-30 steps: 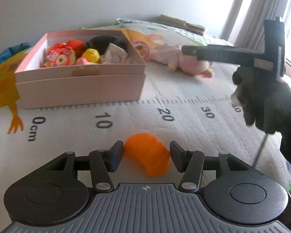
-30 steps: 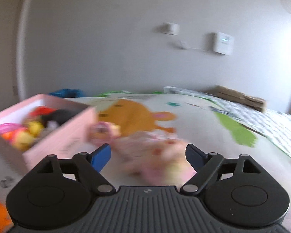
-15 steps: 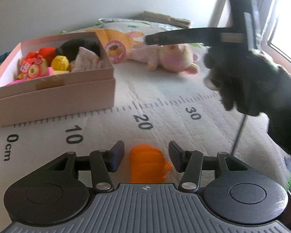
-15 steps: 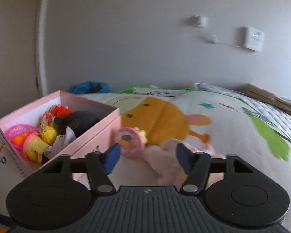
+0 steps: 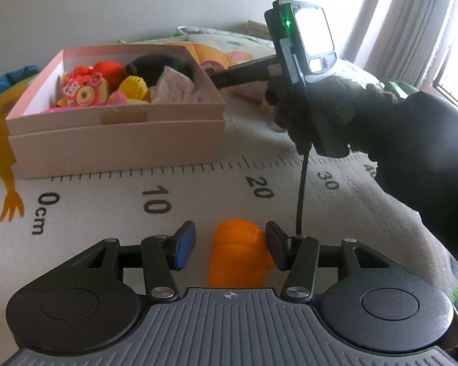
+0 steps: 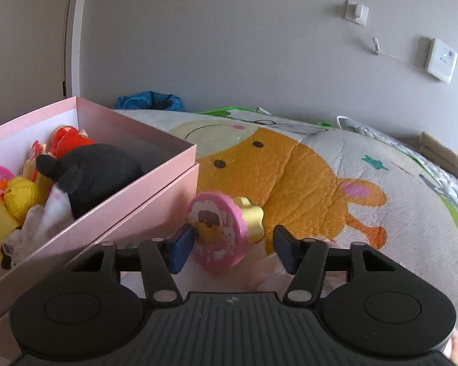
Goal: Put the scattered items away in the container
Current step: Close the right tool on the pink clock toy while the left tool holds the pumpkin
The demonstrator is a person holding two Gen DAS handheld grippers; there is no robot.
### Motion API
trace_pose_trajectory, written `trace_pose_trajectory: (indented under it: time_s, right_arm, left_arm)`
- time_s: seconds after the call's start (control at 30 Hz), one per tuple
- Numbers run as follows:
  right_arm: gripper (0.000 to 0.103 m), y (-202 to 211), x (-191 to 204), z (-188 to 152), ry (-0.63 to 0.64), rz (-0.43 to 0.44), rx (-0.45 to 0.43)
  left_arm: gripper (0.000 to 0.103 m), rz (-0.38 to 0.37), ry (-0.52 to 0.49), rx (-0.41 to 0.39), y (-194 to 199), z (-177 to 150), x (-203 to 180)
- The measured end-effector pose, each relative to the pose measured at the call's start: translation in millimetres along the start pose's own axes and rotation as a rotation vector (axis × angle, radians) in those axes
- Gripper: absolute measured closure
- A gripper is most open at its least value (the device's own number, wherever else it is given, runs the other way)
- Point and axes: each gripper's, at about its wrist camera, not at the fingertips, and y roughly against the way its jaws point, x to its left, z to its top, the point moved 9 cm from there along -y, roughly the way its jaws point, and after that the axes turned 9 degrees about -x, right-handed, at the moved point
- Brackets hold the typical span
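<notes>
I see my left gripper [image 5: 230, 248] open around the orange toy [image 5: 236, 254]. My right gripper [image 6: 233, 248] is closing around the pink toy [image 6: 218, 231], not yet pressing it, beside the pink box [image 6: 131, 207].

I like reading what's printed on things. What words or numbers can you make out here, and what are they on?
"0cm": start of the ruler printed on the play mat.
"10": same ruler.
"20": same ruler.
"30": same ruler.
"40": same ruler, partly hidden by the sleeve, so uncertain.
White wall unit: its markings are too small to read.
Pink round toy: pictures only, no readable words.
</notes>
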Motion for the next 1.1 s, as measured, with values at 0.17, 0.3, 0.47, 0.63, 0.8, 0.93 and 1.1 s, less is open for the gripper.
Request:
trace_pose_trajectory:
  time_s: [0.17, 0.3, 0.47, 0.63, 0.8, 0.93, 1.1]
  right_arm:
    - [0.081, 24, 0, 2, -0.052, 0.016, -0.014]
    - [0.088, 68, -1, -2, -0.091, 0.021, -0.031]
    - [0.088, 119, 9, -19, -0.058, 0.031, -0.018]
    - [0.088, 138, 5, -23, -0.019, -0.008, -0.015]
    - [0.073, 124, 1, -16, 0.024, -0.063, -0.035]
    - [0.051, 100, 3, -9, 0.061, -0.075, -0.055]
    - [0.036, 59, 8, -6, 0.124, -0.082, -0.051]
  left_arm:
    - [0.046, 0.000, 0.010, -0.005, 0, 1, 0]
    - [0.046, 0.008, 0.008, -0.007, 3, 0, -2]
    - [0.044, -0.002, 0.005, -0.009, 9, -4, -10]
    - [0.041, -0.013, -0.010, -0.009, 14, -10, -21]
    - [0.037, -0.011, -0.023, -0.014, 17, -11, -27]
    - [0.032, 0.011, -0.011, -0.024, 17, -8, -20]
    - [0.027, 0.065, 0.046, -0.053, 20, 6, 5]
